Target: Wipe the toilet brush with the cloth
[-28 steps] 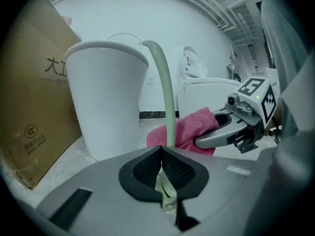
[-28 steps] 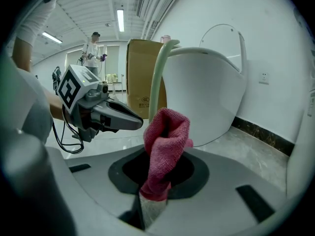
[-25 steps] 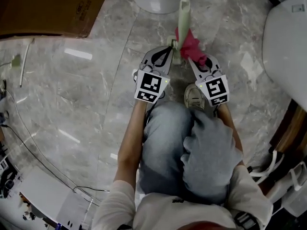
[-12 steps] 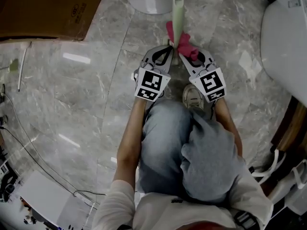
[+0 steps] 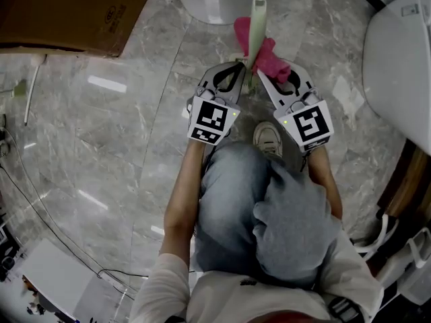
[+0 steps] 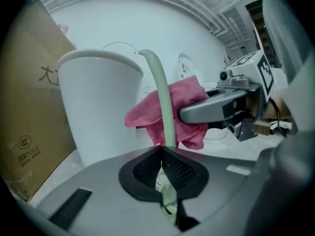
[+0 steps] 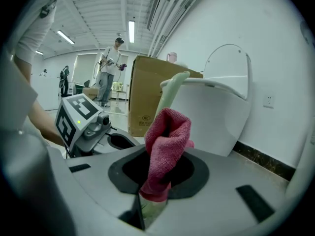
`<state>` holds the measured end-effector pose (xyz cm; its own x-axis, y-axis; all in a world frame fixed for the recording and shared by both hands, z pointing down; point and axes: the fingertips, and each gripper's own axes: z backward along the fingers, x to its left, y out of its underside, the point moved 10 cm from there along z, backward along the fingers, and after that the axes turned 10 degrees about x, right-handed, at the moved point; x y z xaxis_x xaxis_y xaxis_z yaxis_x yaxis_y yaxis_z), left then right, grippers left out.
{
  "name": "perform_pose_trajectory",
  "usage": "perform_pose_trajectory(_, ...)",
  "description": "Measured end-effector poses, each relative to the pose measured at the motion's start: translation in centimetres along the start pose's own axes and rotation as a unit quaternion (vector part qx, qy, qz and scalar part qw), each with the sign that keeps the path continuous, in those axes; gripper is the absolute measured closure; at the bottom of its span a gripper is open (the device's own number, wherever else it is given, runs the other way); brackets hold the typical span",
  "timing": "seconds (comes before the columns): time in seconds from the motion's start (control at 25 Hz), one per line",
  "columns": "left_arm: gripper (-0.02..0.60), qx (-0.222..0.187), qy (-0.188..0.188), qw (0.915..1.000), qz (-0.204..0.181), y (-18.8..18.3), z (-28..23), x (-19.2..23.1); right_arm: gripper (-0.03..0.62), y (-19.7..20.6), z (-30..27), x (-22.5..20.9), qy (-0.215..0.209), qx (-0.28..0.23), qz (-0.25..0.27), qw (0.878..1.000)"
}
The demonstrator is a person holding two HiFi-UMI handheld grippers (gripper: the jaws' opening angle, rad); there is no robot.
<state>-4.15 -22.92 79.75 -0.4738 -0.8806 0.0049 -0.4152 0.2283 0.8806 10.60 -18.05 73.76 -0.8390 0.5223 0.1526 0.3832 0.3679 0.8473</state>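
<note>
The toilet brush has a pale green handle [image 5: 256, 25] that rises between my two grippers. Its curved shaft [image 6: 162, 102] stands straight ahead in the left gripper view. My left gripper [image 5: 237, 81] is shut on the lower part of the handle [image 6: 167, 191]. A pink cloth [image 5: 264, 54] is wrapped round the handle above that grip. My right gripper [image 5: 268, 78] is shut on the cloth [image 7: 165, 151], pressing it against the handle [image 7: 170, 95]. The brush head is hidden behind the grippers.
A white toilet [image 5: 397, 66] stands at the right and a white round bin [image 6: 98, 107] lies straight ahead. A brown cardboard box [image 5: 67, 12] sits at the upper left. The person's knees and a shoe [image 5: 269, 138] are just below the grippers. Cables [image 5: 40, 214] trail on the floor at left.
The cloth and my right gripper slid up the handle, then came a little way back down toward the person. The left gripper kept its hold in place.
</note>
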Motion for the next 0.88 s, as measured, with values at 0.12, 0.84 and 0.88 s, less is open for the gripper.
perform_pose_trajectory(0.12, 0.572, -0.007, -0.003, 1.0000, -0.003, -0.7, 0.3, 0.3, 0.530, -2.3, 0.9, -0.5, 0.010, -0.027, 0.002, 1.000)
perform_pose_trajectory(0.84, 0.571, -0.015, -0.009, 0.9998, 0.005, -1.5, 0.2, 0.5, 0.528, -10.9, 6.3, -1.6, 0.045, -0.168, 0.101, 0.980)
perform_pose_trajectory(0.88, 0.572, -0.015, -0.009, 0.9998, 0.005, -1.4, 0.2, 0.6, 0.528, -10.5, 5.9, -1.2, 0.037, -0.160, 0.107, 0.981)
